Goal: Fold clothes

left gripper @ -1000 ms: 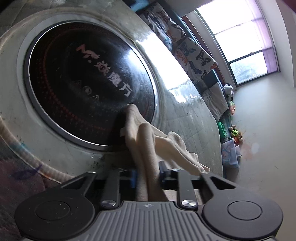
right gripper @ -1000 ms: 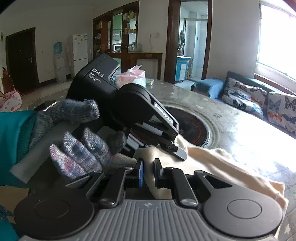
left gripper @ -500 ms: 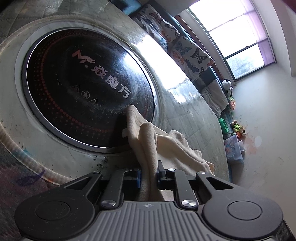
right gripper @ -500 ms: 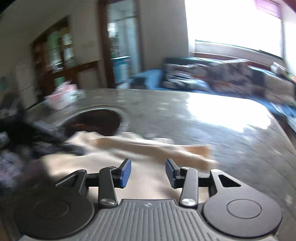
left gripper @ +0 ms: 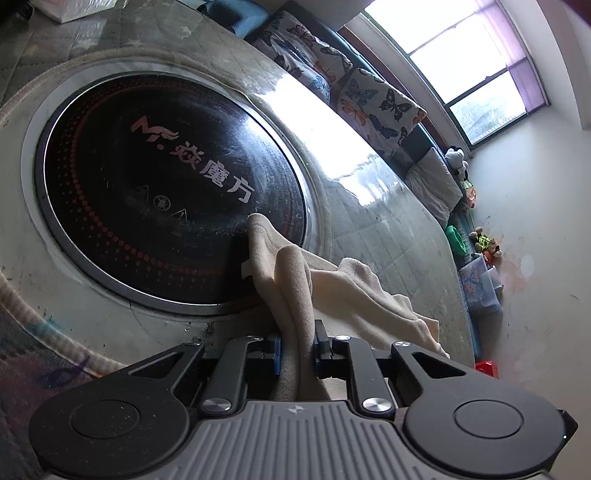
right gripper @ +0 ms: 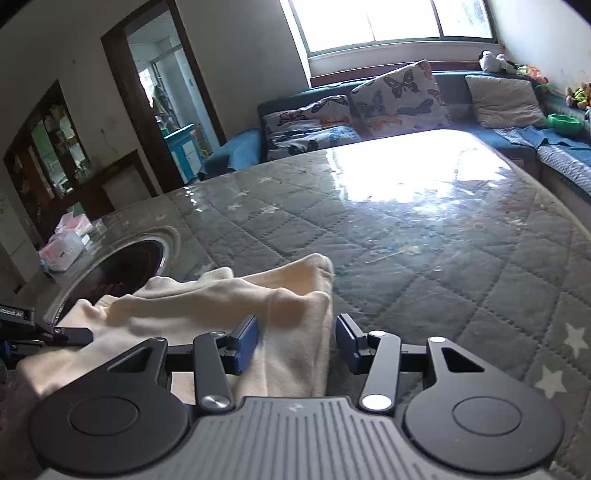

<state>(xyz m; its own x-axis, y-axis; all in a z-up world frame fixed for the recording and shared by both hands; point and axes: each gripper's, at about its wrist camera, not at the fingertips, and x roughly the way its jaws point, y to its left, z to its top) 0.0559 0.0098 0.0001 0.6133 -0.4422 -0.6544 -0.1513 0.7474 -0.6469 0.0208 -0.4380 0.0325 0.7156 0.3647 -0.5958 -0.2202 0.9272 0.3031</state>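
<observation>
Left gripper (left gripper: 295, 347): black metal linkage arms over a ribbed grey housing; its blue-padded jaws are pressing together on a bunched fold of the cream garment (left gripper: 295, 288), which is rising between them in soft vertical ridges.
Right gripper (right gripper: 297, 341): the same black and grey build; its jaws have just been opening and are standing apart, with a flat edge of the garment lying between them, and the pads are not pressing on it.
Cream garment: a soft, matte, fleecy cloth, folded over itself in rounded rolls; it is lying on the table (right gripper: 424, 266) straight in front of both grippers, with one pointed corner reaching onto the dark disc.
Round cooktop (left gripper: 162, 192): a glossy black glass disc, ringed with red dots and printed with pale lettering, sitting sunk in a thin metal rim inside a pale circular surround.
Table: a quilted, diamond-stitched grey cover with white stars, lying under a shiny clear layer that is throwing back strong window glare.
Tissue packs (right gripper: 66, 240): pink, crinkly plastic, sitting at the table's far left edge.
Sofa (right gripper: 517, 144): dark blue, running along the far wall.
Butterfly cushions (right gripper: 399, 96): plump, printed fabric, leaning on the sofa back.
Window (right gripper: 388, 18): bright, framed panes glowing above the sofa.
</observation>
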